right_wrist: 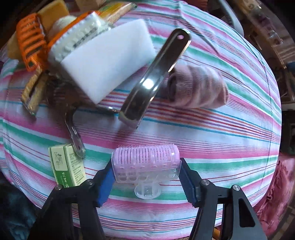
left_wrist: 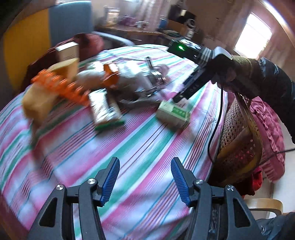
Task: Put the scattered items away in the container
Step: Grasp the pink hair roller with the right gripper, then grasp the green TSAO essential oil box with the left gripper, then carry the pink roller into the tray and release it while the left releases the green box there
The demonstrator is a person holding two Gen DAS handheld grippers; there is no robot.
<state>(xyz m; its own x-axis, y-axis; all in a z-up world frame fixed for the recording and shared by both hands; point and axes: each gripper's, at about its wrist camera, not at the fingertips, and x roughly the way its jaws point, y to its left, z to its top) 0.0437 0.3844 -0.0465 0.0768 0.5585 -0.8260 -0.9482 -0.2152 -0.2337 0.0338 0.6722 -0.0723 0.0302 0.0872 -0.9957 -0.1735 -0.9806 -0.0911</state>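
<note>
Fingers of my right hand-held gripper pinch a pink hair roller by its two ends, its clear clip hanging below, just above the striped cloth that covers the tabletop. My left hand-held gripper hangs wide, with nothing between its blue pads, over a bare stretch of the same cloth.

Taking the roller as the landmark: just beyond it to the left lies a small green and cream box, with a metal handle ending at the box's far corner. Straight beyond the roller a shiny steel tool lies at a slant, and a rolled pink sock sits touching its right side. Left of the tool, farther still, a white foam block leans on a heap with a white scalloped packet, an orange slatted clip and a yellow sponge at the far left edge.

From the left wrist view the heap is blurred; I can make out the orange clip, a silver packet with a green end and the box on the cloth. My right hand, gloved, holds the other tool's grip to the right of the box. Below that hand, off the cloth's edge, hangs a woven basket.
</note>
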